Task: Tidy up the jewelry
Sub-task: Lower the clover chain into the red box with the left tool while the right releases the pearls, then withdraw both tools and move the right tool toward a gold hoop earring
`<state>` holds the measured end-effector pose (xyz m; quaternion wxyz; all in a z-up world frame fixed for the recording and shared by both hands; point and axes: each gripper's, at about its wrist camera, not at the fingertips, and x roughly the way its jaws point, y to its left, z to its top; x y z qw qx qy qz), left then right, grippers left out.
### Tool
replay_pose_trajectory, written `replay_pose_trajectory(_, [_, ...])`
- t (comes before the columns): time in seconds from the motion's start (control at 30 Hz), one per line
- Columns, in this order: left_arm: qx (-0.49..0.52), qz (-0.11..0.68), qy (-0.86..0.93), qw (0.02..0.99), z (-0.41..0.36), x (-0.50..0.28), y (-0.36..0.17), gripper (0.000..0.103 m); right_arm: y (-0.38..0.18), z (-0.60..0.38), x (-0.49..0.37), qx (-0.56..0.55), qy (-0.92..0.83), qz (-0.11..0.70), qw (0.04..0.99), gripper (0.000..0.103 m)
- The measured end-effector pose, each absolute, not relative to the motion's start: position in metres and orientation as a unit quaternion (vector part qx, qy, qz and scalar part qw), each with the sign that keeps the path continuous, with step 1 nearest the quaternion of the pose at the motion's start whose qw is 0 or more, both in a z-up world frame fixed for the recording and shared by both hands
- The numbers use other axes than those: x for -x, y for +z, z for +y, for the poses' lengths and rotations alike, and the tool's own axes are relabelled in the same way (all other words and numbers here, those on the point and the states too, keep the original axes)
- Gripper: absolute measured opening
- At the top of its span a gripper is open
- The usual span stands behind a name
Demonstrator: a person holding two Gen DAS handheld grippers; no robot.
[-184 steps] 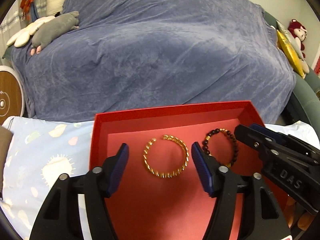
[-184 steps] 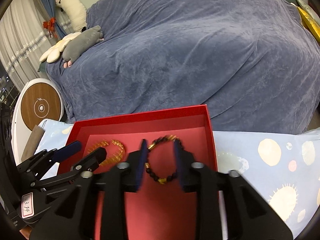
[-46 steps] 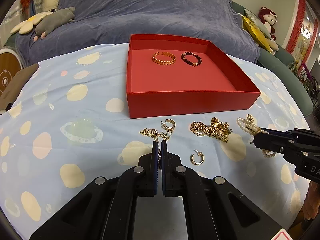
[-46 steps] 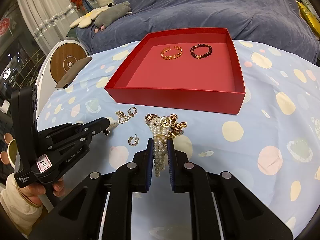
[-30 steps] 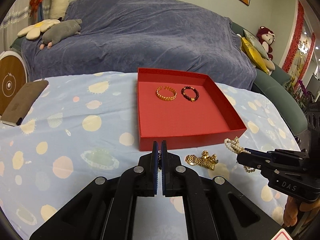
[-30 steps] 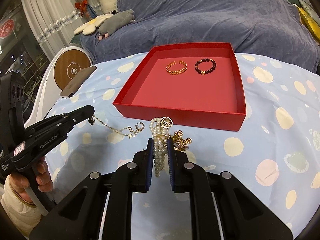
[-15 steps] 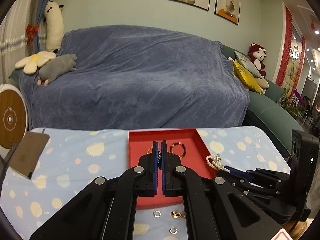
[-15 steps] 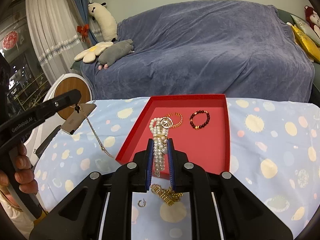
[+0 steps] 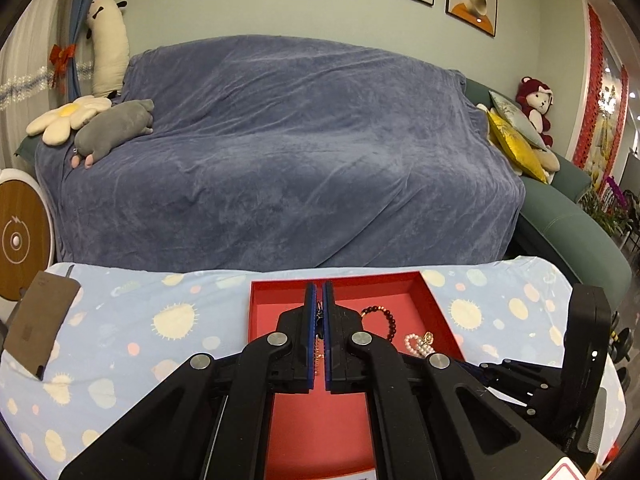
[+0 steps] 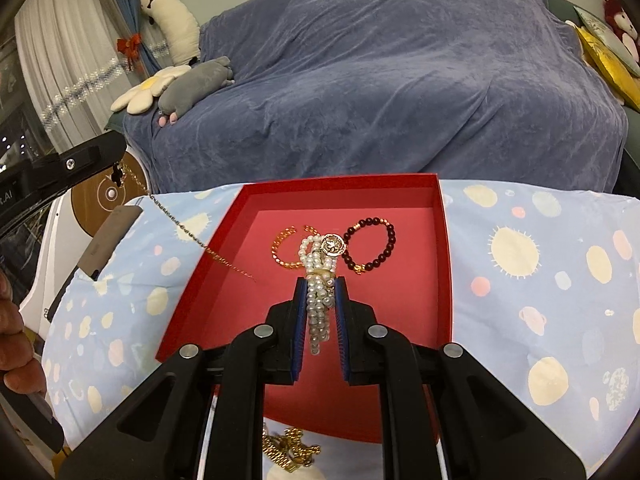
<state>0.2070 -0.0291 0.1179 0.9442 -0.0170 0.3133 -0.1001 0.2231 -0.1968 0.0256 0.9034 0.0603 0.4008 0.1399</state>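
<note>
Pearl bracelet [image 10: 319, 276] pinched in right gripper [image 10: 320, 300], now carried over the red box [image 10: 447, 264], above the gold bangle [image 10: 285, 246] and dark bead bracelet [image 10: 372, 245] there. Left gripper [image 9: 319, 316], clamped on gold chain [image 10: 188, 232], also lifted from the cloth; chain tail trails over the box's left wall. Release likely next.

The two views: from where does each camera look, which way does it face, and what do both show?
Left wrist: sits behind the left gripper, faces the sofa across the red box; own jaws shut on a gold chain, right gripper at lower right.
Right wrist: sits behind the right gripper, looks down into the box; jaws shut on a pearl bracelet, left gripper and a hand at left.
Shared: box, dark bead bracelet, sofa, spotted cloth.
</note>
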Motion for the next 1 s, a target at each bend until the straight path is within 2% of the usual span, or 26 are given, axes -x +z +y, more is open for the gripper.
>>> replay_pose_trajectory(0.23, [0.01, 0.37, -0.09, 0.925, -0.034, -0.234, 0.063, 0.001, 0.005, -0.207, -0.242, -0.072, 0.121, 0.415, 0.899, 0.014])
replay_pose_trajectory(0.33, [0.012, 0.381, -0.085, 0.92, -0.032, -0.237, 0.05, 0.007, 0.005, -0.21, -0.242, -0.071, 0.112, 0.412, 0.901, 0.018])
replay_pose_trajectory(0.37, [0.01, 0.385, -0.082, 0.919, -0.031, -0.237, 0.046, 0.009, 0.006, -0.212, -0.241, -0.071, 0.108, 0.409, 0.903, 0.024])
replay_pose_trajectory(0.43, [0.011, 0.386, -0.078, 0.919, -0.029, -0.236, 0.043, 0.023, 0.009, -0.215, -0.238, -0.073, 0.102, 0.402, 0.907, 0.034])
replay_pose_trajectory(0.47, [0.012, 0.385, -0.074, 0.92, -0.027, -0.234, 0.043, 0.029, 0.011, -0.217, -0.238, -0.075, 0.099, 0.399, 0.909, 0.035])
replay_pose_trajectory(0.53, [0.015, 0.378, -0.067, 0.923, -0.023, -0.229, 0.044, 0.056, 0.016, -0.22, -0.234, -0.083, 0.097, 0.393, 0.911, 0.037])
replay_pose_trajectory(0.63, [0.01, 0.366, -0.058, 0.929, -0.016, -0.217, 0.048, 0.072, 0.025, -0.222, -0.226, -0.094, 0.096, 0.381, 0.915, 0.047])
replay_pose_trajectory(0.7, [0.012, 0.364, -0.063, 0.929, -0.011, -0.207, 0.051, 0.076, 0.031, -0.221, -0.218, -0.1, 0.101, 0.377, 0.915, 0.049])
replay_pose_trajectory(0.77, [0.019, 0.369, -0.064, 0.927, -0.002, -0.198, 0.053, 0.079, 0.036, -0.218, -0.208, -0.104, 0.104, 0.371, 0.917, 0.057])
replay_pose_trajectory(0.8, [0.024, 0.373, -0.06, 0.926, 0.001, -0.192, 0.052, 0.085, 0.039, -0.216, -0.202, -0.106, 0.105, 0.368, 0.918, 0.058])
replay_pose_trajectory(0.87, [0.027, 0.375, -0.054, 0.925, 0.008, -0.18, 0.052, 0.086, 0.041, -0.213, -0.191, -0.105, 0.109, 0.367, 0.918, 0.062])
replay_pose_trajectory(1.0, [0.021, 0.391, -0.034, 0.919, 0.013, -0.158, 0.042, 0.086, 0.037, -0.205, -0.17, -0.085, 0.113, 0.378, 0.915, 0.063])
